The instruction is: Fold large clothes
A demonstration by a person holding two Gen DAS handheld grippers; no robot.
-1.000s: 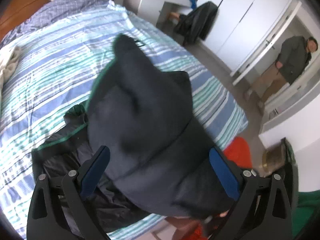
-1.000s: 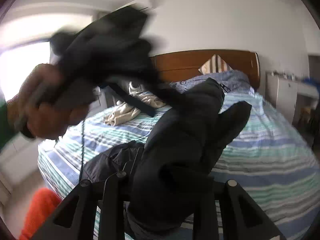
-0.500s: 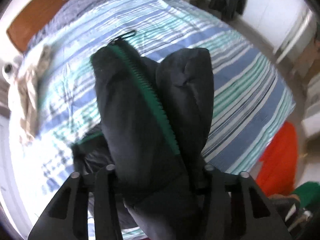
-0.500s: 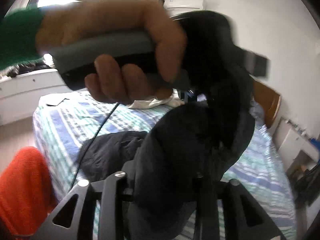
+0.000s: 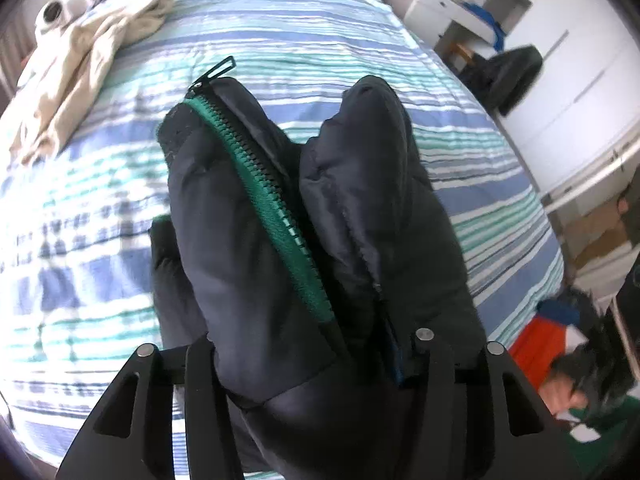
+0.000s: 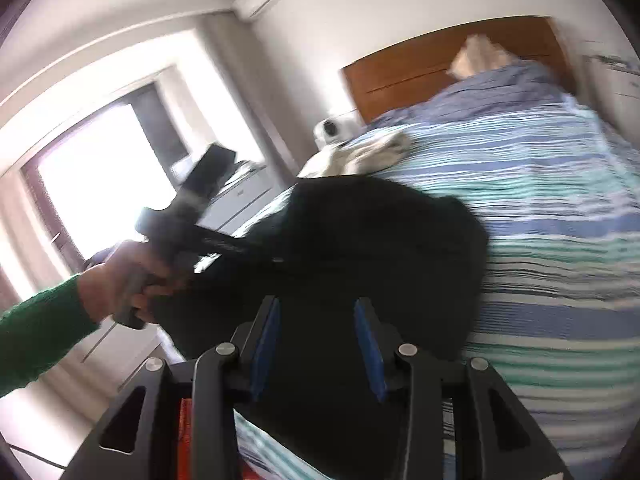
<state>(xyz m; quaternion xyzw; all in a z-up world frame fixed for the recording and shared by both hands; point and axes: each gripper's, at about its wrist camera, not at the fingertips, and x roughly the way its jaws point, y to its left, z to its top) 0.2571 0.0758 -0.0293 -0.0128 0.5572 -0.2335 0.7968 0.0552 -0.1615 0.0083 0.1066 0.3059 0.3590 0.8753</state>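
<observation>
A black padded jacket (image 5: 280, 240) with a green zipper (image 5: 256, 184) hangs bunched over the striped bed (image 5: 100, 240). My left gripper (image 5: 312, 344) has a thick fold of it filling the gap between its fingers, which the cloth mostly hides; its jaws are opening. In the right wrist view the jacket (image 6: 380, 240) is a blurred dark mass. My right gripper (image 6: 318, 320) is closing with cloth lying between its jaws, but both blue pads (image 6: 266, 336) show bare faces. A hand in a green sleeve (image 6: 116, 288) holds the left gripper at the jacket's left side.
A beige garment (image 5: 80, 60) lies on the bed's far left, near a white round device (image 5: 50, 16). A wooden headboard (image 6: 440, 64) stands behind. White wardrobes (image 5: 580, 80), a dark bundle on a chair (image 5: 516, 76), an orange thing on the floor (image 5: 536, 344) and a standing person (image 5: 624, 208) are to the right.
The left gripper went from wide open to closed around a jacket fold and sank toward the bed. The right gripper's pads, buried in cloth before, now show. The hand moved down and left.
</observation>
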